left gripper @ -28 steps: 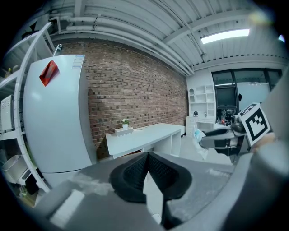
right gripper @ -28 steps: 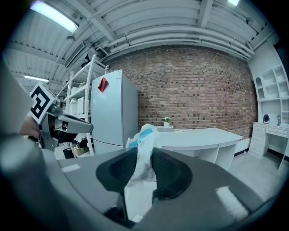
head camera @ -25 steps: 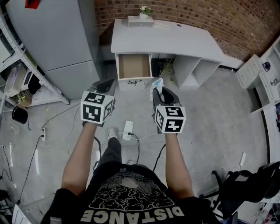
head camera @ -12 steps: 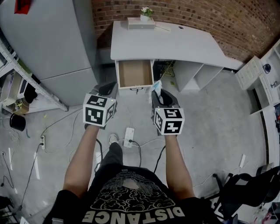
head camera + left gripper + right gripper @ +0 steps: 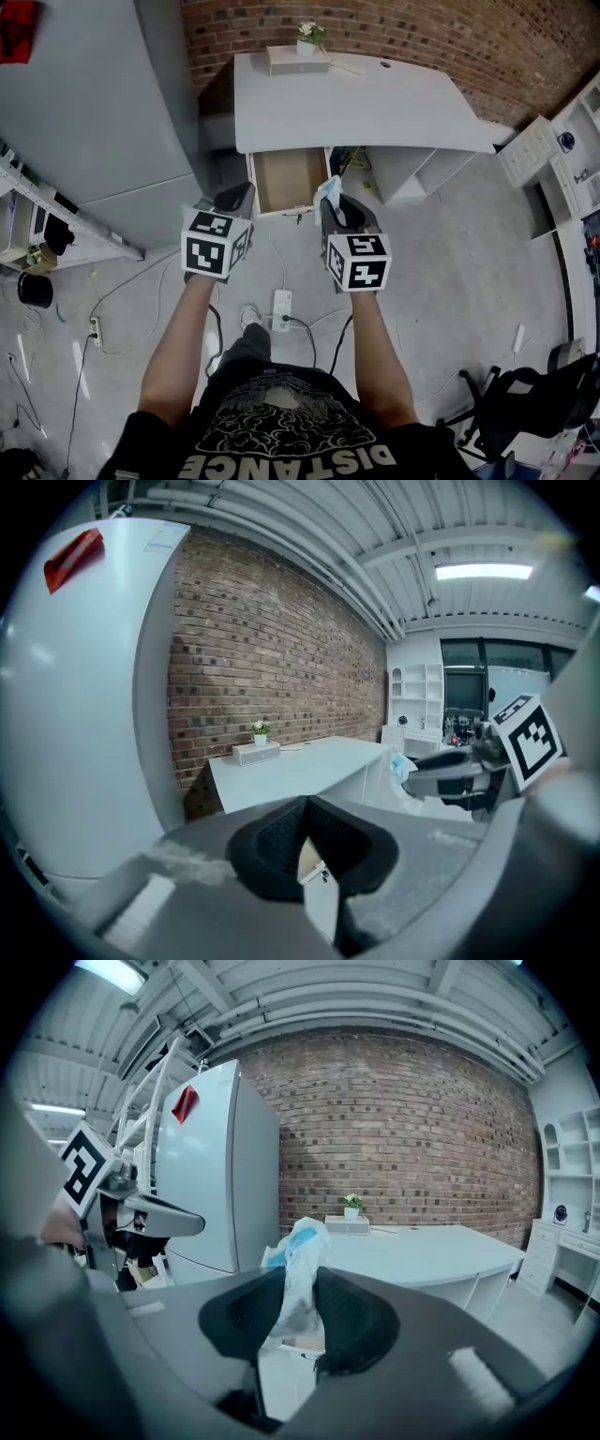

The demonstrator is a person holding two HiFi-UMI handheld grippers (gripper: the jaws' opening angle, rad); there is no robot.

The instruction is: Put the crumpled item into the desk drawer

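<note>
The crumpled item, white with a blue patch, is pinched between the pads of the right gripper, its top sticking up past them. In the head view it hangs in the air just by the front right corner of the open drawer (wood-coloured inside), which sits under the left end of the desk. The left gripper has its jaws together on nothing, near the drawer's front left corner. A small plant stands at the desk's back edge.
</note>
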